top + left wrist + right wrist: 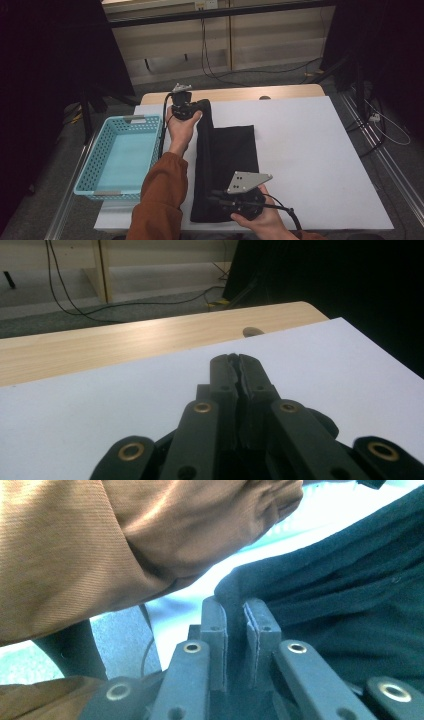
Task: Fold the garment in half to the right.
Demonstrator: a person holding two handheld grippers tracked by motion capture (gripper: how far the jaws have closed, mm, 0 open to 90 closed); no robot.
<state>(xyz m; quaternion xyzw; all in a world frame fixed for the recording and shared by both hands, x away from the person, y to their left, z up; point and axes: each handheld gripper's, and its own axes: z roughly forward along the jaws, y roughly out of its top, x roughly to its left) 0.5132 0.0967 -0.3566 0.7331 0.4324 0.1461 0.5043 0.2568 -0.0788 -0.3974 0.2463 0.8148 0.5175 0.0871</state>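
Black cloth (227,165) folded lengthwise on white table sheet (310,150), running far to near. Left gripper (183,107) clamped on cloth's far-left corner; in the left gripper view, jaws pressed together. Right gripper (220,199) pinching near-left corner — cloth edge between jaws (235,597). Orange sleeve (162,197) lying between cloth and turquoise basket (87,172) at left — basket holding nothing. Wooden table edge (240,94) beyond; cables on floor further off.

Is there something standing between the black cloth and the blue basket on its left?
The person's left forearm, in the orange sleeve, lies between the black cloth and the blue basket. Both the left gripper and right gripper are shut on the cloth's edge.
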